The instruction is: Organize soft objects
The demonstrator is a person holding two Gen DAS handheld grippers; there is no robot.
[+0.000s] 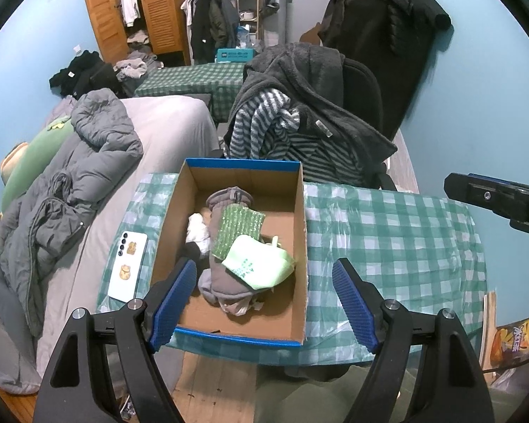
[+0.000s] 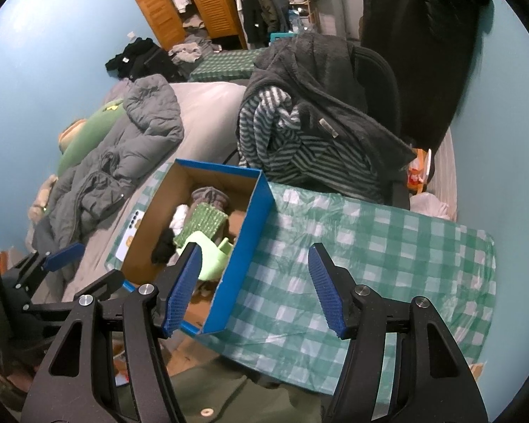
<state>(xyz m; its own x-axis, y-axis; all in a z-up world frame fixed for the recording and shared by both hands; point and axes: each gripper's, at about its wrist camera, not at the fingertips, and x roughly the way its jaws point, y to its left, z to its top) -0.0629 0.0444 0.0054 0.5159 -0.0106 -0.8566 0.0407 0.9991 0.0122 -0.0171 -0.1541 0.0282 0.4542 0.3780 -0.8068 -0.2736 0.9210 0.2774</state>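
Several soft fabrics [image 1: 229,246], cardboard box [image 1: 298,211]

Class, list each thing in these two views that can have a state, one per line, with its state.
Left gripper: open, empty.
Right gripper: open, empty.
Cardboard box: open-topped, on the checked tablecloth.
Grey garment: in the box, crumpled.
Pale green sock: on top of the pile.
Phone: lying back up beside the box.
Wardrobe door: open.
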